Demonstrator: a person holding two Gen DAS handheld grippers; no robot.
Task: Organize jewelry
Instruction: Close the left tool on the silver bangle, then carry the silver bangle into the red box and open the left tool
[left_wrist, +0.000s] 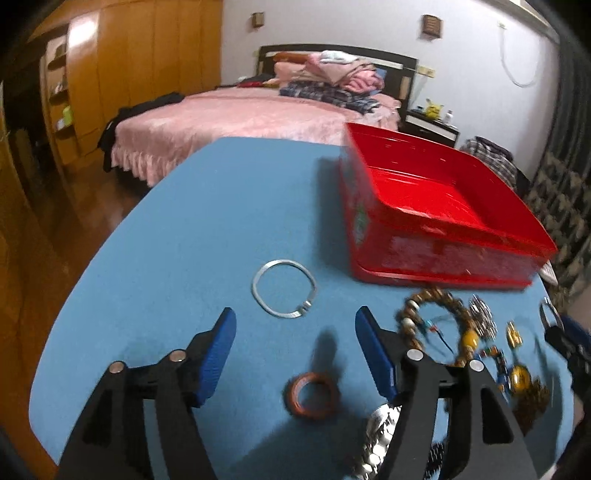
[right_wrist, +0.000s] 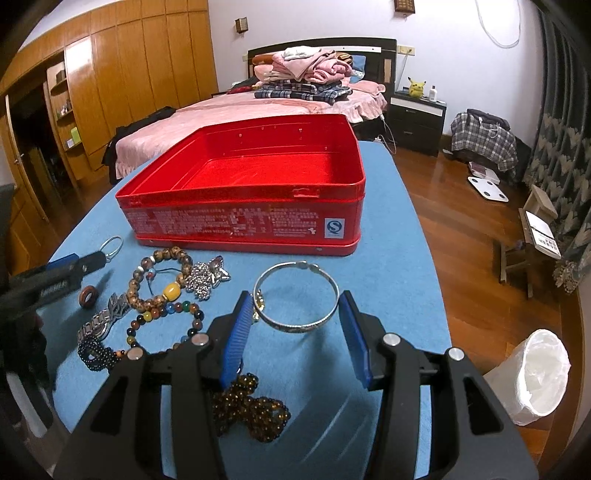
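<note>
The left gripper (left_wrist: 295, 354) stands with its jaws wide and nothing between the blue pads. Under the gap, a little back from the tips, a small brown ring (left_wrist: 312, 396) lies flat on the blue table (left_wrist: 184, 240). Just ahead of the tips lies a thin silver bangle (left_wrist: 283, 288), apart from both pads. Neither piece is touched. I judge that this gripper hovers here to choose one of the two, since both are within easy reach of the open jaws.

To the right of its right jaw the other jewelry lies in a loose group: a wooden bead bracelet (right_wrist: 159, 277) with a yellow bead, a silver chain pile (right_wrist: 207, 278), a watch (right_wrist: 101, 320) and a bracelet of coloured beads (right_wrist: 166, 325). They are close together, some touching, so each must be picked separately.

Further right, the right gripper (right_wrist: 295, 321) holds its jaws at a middle width around a wide silver bangle (right_wrist: 297, 295). The bangle lies flat between the two pads; whether the pads already press on it I cannot tell. A dark beaded piece (right_wrist: 251, 410) lies under the gripper body.

Beyond both grippers stands the red tin box (right_wrist: 240, 218), open and still without jewelry, probably the place for all pieces.
</note>
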